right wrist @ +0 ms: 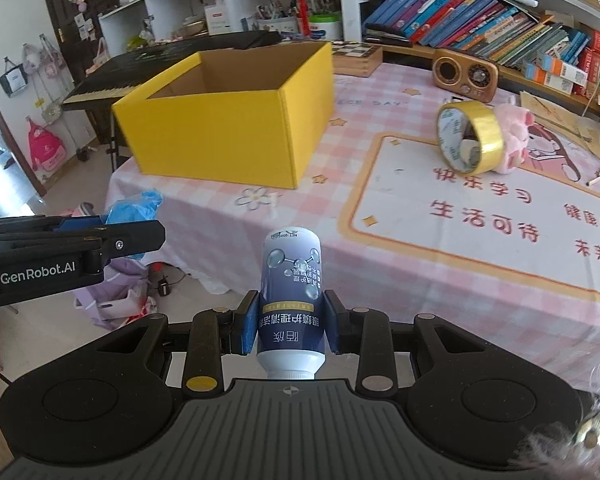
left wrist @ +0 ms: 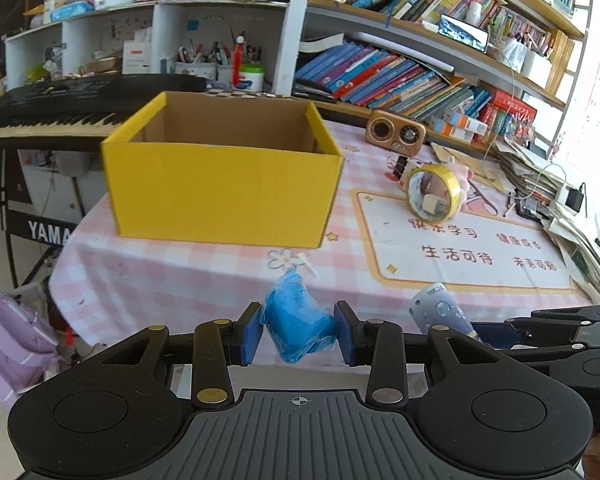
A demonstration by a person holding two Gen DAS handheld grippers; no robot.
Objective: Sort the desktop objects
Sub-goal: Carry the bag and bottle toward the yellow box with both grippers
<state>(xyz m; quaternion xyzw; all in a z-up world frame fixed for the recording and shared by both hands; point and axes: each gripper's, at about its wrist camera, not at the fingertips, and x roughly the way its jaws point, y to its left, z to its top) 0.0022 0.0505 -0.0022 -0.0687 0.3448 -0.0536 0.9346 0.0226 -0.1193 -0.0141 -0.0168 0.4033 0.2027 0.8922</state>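
My left gripper [left wrist: 298, 330] is shut on a crumpled blue plastic bundle [left wrist: 296, 320], held above the table's near edge in front of the open yellow cardboard box [left wrist: 224, 196]. My right gripper [right wrist: 291, 326] is shut on a dark blue and white bottle [right wrist: 292, 280], held base forward over the near edge. The bottle also shows in the left wrist view [left wrist: 440, 310]. The left gripper and its blue bundle [right wrist: 134, 208] appear at the left of the right wrist view. The box [right wrist: 228, 132] looks empty inside.
A yellow tape roll [right wrist: 470, 138] stands on edge beside a pink plush toy [right wrist: 512, 136] on the pink checked tablecloth [right wrist: 260, 216]. A wooden radio [right wrist: 466, 74] sits behind. Bookshelves line the back, paper stacks [left wrist: 540, 176] the right, a keyboard [left wrist: 60, 112] the left.
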